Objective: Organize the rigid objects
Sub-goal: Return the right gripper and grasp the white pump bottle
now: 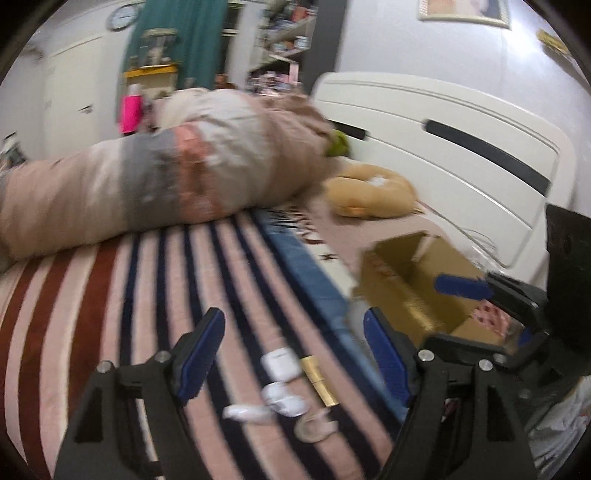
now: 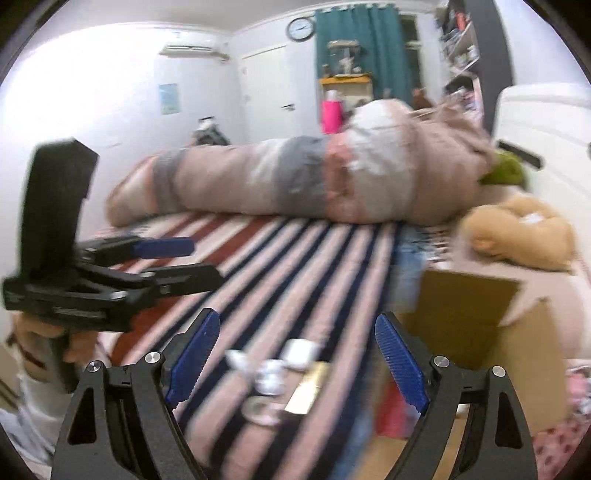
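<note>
Small white earbud case (image 1: 279, 363) and gold tube (image 1: 318, 380) near the striped bed's front edge, dead ahead of left gripper (image 1: 295, 354) (gaping, empty); right gripper (image 2: 295, 356) likewise gaping, cardboard box (image 2: 469, 325) rightward.

Bedroom clutter on and around the striped bed

A rolled duvet (image 2: 295, 181) lies across the striped blanket (image 1: 110, 295) ahead of the tool, with a tan plush (image 2: 524, 236) ahead to the right, near the white headboard (image 1: 461, 147). Further off, a pink bottle (image 2: 331, 114) stands before a teal curtain (image 2: 365, 51); a wall clock (image 2: 300, 28) hangs left of the curtain, and shelves (image 2: 461, 44) stand to its right.
</note>
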The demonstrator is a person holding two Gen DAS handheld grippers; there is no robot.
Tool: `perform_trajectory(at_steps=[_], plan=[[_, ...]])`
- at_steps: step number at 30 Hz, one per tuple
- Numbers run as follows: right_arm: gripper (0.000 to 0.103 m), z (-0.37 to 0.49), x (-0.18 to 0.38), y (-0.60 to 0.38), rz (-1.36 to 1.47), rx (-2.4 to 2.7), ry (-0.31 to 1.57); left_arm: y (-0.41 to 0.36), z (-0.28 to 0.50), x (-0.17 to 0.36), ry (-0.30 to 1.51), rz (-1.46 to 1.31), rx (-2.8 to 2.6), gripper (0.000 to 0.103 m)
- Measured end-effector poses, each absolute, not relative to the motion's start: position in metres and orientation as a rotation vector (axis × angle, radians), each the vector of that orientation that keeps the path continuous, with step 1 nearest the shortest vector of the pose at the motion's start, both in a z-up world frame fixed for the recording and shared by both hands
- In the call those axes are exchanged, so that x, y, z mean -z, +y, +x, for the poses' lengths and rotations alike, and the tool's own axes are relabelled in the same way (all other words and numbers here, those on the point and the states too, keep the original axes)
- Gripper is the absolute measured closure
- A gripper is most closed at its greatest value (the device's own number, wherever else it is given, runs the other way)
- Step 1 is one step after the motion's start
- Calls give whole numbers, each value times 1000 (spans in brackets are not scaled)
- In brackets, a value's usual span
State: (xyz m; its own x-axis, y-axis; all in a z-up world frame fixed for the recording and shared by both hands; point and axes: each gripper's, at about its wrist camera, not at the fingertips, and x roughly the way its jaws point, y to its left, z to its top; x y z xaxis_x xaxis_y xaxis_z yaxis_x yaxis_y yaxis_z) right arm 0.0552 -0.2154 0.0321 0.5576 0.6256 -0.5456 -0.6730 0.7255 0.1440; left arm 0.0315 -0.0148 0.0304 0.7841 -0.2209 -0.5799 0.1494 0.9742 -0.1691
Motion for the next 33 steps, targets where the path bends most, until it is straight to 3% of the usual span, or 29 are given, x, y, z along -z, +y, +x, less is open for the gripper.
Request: perform_trajectory(at_steps=[4,8,10,16,21,23,28,33], plan=[[34,50,-14,-183,-103,-813,648,23,20,-8,647,-138,123,28],[37,50,21,-151,-109,-899,749,48,13,21,687,-175,89,28],[49,53,43,-131,-134,-942,813,58,12,36,712,-202,80,28],[67,74,101,-83,-312,-971,928,67,14,63,761,-233,62,28],[69,95,132,-64,-469,-938,981,68,15,72,780,-234,56,28],[82,99,138,-60,-493,-937,997,69,17,74,784,-238,54,28],[83,97,141,-59,-529,-950,1000,69,17,73,790,-238,52,28],[83,95,120,-71,-383,-952,973,64,15,65,786,-236,65,28]])
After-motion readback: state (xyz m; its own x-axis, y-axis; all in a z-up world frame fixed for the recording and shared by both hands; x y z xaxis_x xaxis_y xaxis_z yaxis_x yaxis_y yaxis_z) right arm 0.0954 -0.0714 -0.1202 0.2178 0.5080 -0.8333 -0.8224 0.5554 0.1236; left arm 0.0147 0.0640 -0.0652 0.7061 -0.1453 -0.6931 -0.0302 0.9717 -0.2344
